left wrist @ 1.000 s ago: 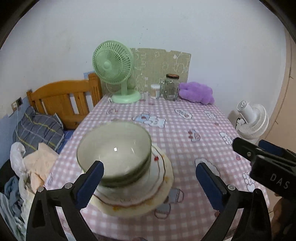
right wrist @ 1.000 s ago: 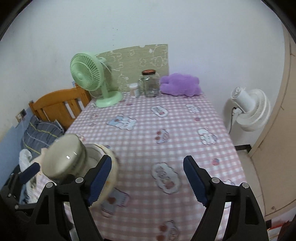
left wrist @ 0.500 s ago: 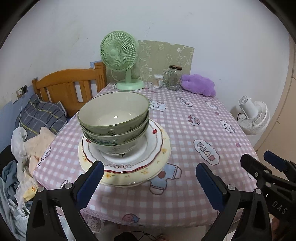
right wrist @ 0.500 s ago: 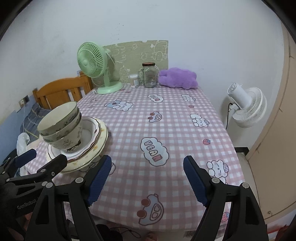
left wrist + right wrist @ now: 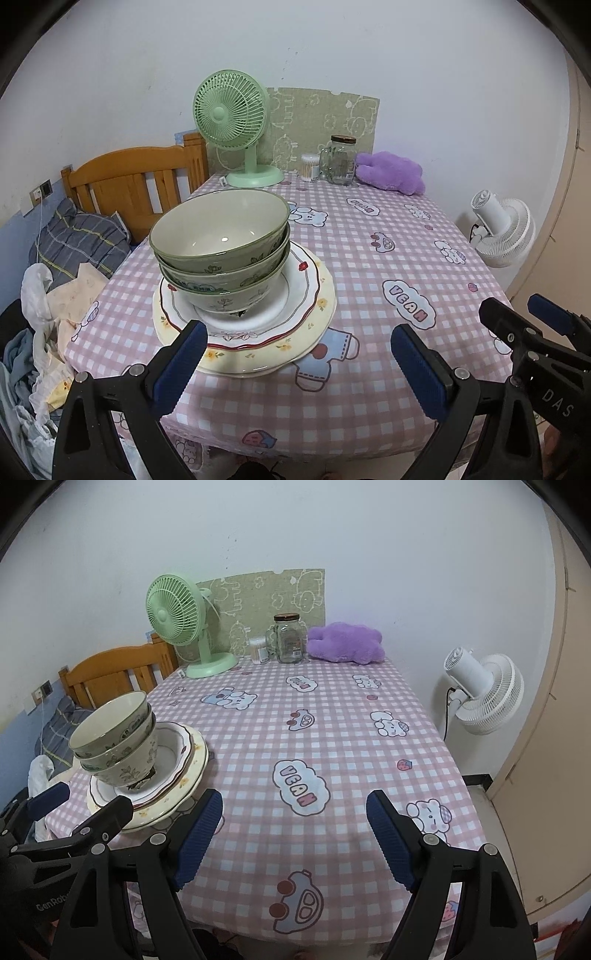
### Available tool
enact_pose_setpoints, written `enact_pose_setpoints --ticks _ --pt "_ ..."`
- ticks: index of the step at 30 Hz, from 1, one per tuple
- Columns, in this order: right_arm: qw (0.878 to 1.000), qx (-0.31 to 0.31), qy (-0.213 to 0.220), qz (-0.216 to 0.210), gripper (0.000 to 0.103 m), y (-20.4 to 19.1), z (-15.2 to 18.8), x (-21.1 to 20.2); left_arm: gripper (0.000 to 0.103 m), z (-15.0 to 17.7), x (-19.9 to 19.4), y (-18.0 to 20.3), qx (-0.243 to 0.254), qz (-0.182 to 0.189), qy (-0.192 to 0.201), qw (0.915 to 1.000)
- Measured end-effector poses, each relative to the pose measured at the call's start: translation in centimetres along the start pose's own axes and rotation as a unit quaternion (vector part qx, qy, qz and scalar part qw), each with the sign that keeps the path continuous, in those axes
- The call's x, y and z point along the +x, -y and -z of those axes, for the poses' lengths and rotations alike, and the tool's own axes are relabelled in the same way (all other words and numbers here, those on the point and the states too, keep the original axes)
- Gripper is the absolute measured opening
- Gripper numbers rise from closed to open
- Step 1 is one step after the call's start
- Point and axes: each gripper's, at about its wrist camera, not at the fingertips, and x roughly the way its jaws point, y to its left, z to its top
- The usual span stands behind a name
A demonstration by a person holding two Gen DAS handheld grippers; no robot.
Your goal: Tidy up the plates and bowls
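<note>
Blue fingers (image 5: 173,373) spread, holding nothing.

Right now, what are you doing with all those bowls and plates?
Tidying the dishes. A person holds a gripper in each hand, and both the left gripper and the right gripper are open, holding nothing, near the front edge of the table. Three bowls sit nested inside each other on top of a pile of plates at the table's left side. The stacking looks done. At the back stand a green fan, a glass jar and a purple plush toy.
</note>
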Motion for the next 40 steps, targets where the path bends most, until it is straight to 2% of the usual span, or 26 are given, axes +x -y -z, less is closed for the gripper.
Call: enact_pose_setpoints --ticks 9,40 --pt "1.000 0.001 -0.005 0.001 0.083 -0.11 -0.06 0.07 0.101 0.12 0.31 -0.08 -0.001 -0.006 -0.010 0.9999" --pt "1.000 0.003 -0.011 -0.006 0.083 -0.82 -0.07 0.04 0.101 0.11 -0.16 -0.47 0.001 -0.017 -0.006 0.9998"
